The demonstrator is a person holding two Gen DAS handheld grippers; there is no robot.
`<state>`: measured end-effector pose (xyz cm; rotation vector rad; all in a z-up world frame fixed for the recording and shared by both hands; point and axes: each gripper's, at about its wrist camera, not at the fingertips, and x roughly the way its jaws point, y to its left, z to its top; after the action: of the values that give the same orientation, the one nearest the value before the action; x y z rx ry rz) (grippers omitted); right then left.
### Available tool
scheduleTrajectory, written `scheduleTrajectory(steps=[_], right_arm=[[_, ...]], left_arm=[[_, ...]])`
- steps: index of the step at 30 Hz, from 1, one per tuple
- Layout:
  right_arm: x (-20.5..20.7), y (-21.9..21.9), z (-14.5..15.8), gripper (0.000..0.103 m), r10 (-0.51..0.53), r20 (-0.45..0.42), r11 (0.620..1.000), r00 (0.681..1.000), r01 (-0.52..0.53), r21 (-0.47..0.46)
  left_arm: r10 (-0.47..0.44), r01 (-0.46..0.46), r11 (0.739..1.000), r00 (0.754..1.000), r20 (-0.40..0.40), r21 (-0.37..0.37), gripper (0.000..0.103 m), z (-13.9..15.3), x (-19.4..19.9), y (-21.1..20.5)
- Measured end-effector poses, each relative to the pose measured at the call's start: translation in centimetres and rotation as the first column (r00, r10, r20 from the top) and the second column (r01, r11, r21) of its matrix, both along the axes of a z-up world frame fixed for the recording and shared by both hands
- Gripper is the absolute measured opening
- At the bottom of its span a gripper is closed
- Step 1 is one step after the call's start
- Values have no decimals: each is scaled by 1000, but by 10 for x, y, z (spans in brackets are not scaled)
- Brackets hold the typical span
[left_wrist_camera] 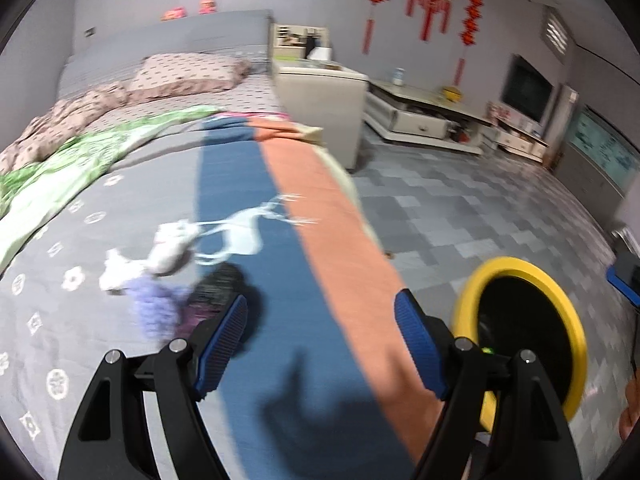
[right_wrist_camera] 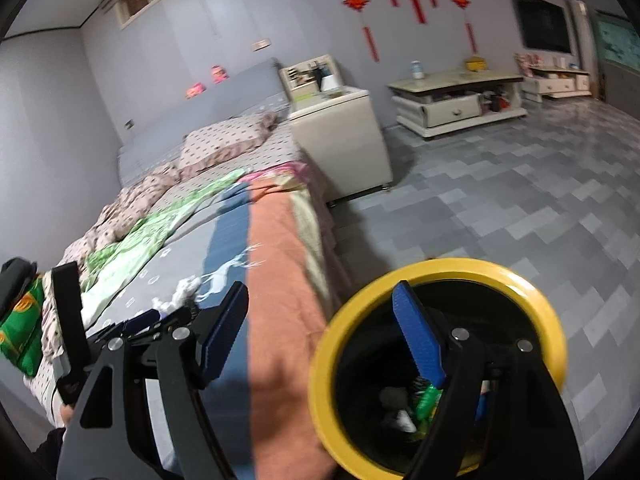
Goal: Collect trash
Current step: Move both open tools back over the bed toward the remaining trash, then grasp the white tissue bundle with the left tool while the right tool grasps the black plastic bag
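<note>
White crumpled tissues (left_wrist_camera: 160, 256) on bed (left_wrist_camera: 248, 216); yellow-rimmed bin (right_wrist_camera: 436, 364) on tiled floor (right_wrist_camera: 520, 208); both hand-held grippers (left_wrist_camera: 320, 344) (right_wrist_camera: 320, 340) spread wide, empty.

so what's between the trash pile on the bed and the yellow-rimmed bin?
Left wrist view: only bedspread, blue and orange stripes, between crumpled white tissues and yellow-rimmed black bin.

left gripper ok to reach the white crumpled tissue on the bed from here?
Probably yes. The left gripper is open above the bedspread, and the white crumpled tissue lies ahead and to its left with nothing covering it. A purple crumpled scrap and a black item sit nearer, so it may brush them.
</note>
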<state>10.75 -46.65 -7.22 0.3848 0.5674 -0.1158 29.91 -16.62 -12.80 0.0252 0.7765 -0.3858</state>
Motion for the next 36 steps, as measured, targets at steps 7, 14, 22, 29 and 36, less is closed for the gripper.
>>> scheduleTrajectory(steps=[7, 14, 22, 29, 36], right_arm=[[49, 63, -5, 71, 125, -25, 992, 992, -125, -2], [108, 126, -28, 71, 236, -80, 972, 969, -236, 9], [171, 181, -65, 71, 308, -150, 951, 939, -307, 30], [213, 208, -105, 71, 333, -225, 942, 916, -332, 40], [232, 219, -130, 70, 373, -267, 927, 889, -371, 61]], left_arm=[[165, -165, 986, 986, -4, 1, 73, 0, 41, 78], [299, -298, 953, 954, -20, 49, 73, -11, 88, 144], [383, -379, 923, 919, -90, 61, 73, -43, 128, 189], [401, -397, 916, 904, -149, 56, 73, -77, 158, 195], [364, -364, 931, 911, -194, 35, 72, -98, 173, 183]])
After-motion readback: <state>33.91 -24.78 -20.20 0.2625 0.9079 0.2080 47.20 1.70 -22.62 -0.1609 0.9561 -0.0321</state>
